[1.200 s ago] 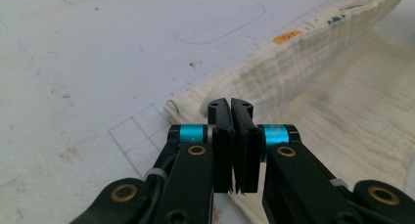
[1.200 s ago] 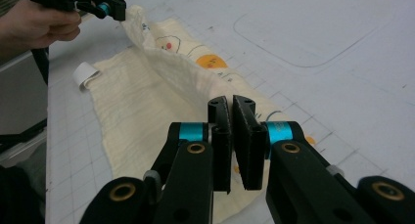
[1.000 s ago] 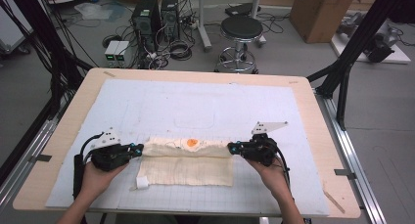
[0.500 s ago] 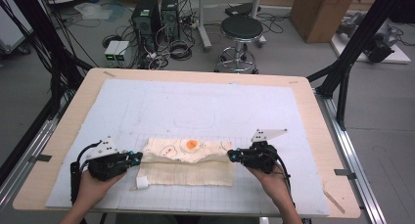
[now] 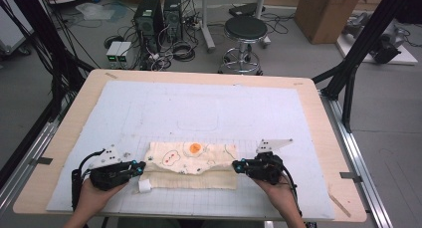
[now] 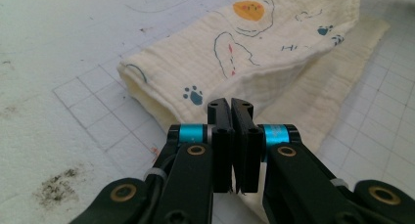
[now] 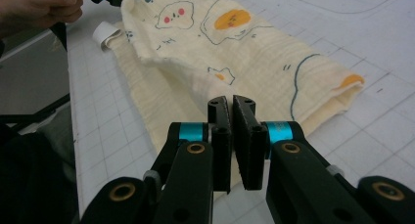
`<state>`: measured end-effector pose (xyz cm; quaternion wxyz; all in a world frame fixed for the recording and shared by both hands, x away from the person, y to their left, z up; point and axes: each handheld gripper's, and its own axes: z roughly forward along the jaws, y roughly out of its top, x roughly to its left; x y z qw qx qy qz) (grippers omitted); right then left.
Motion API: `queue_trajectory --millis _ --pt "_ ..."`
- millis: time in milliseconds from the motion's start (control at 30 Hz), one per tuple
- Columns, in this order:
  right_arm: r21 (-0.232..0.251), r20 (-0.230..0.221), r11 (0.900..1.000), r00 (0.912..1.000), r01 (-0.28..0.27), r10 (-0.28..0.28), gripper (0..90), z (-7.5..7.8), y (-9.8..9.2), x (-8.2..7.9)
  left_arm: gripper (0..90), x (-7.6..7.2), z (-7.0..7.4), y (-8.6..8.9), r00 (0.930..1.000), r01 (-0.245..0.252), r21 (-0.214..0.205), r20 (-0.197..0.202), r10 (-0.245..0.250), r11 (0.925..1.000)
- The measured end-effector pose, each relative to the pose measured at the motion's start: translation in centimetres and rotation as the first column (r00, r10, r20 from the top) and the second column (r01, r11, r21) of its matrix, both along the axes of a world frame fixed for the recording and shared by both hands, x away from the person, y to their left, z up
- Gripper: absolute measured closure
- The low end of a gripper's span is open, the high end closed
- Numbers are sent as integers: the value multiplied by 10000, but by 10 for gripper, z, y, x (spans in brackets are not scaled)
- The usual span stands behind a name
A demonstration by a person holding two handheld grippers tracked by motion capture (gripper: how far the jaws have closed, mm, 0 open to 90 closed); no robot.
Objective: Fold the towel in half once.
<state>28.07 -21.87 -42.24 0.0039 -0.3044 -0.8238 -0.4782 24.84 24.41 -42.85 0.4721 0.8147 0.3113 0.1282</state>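
Note:
A cream muslin cloth (image 5: 194, 161) printed with an orange blob and small animal faces lies folded on the white grid mat (image 5: 209, 108) near the table's front. My left gripper (image 5: 142, 167) is at its left end and my right gripper (image 5: 235, 166) at its right end. In the left gripper view, the left gripper (image 6: 230, 104) has its jaws together on the front edge of the cloth's (image 6: 254, 43) upper layer. The right gripper (image 7: 231, 100) is likewise shut on the upper layer's edge of the cloth (image 7: 235, 43). A white label (image 5: 144, 185) sticks out at the front left corner.
The mat covers a wooden table (image 5: 64, 138) with a bare rim. On the floor beyond the far edge stand a black stool (image 5: 246, 31), computer towers (image 5: 159, 16) with cables and a cardboard box (image 5: 326, 14). Black frame posts (image 5: 358, 54) rise beside the table.
Both grippers have come a little toward the table's front edge, drawing the cloth's upper layer with them. The jaws stay shut throughout.

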Motion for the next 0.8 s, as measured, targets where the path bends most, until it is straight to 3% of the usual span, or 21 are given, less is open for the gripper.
queue_trajectory --millis 333,533,633,800 --pt "-186 -145 9997 9997 -174 171 859 -6 1 -6 859 -8 -2 3 9997 217 -12 -111 -218 9998" --pt "-29 -191 9995 9993 -310 310 780 -3 2 -12 735 -11 5 9 9996 250 -699 -124 -259 9972" --pt "-8 -114 9993 9992 -381 381 740 2 3 -15 714 -8 6 9 9995 258 -855 -169 -274 9960" --pt "1 -162 9991 9990 -414 414 704 0 4 -14 713 -2 1 -5 9984 442 -478 -335 -458 9979"
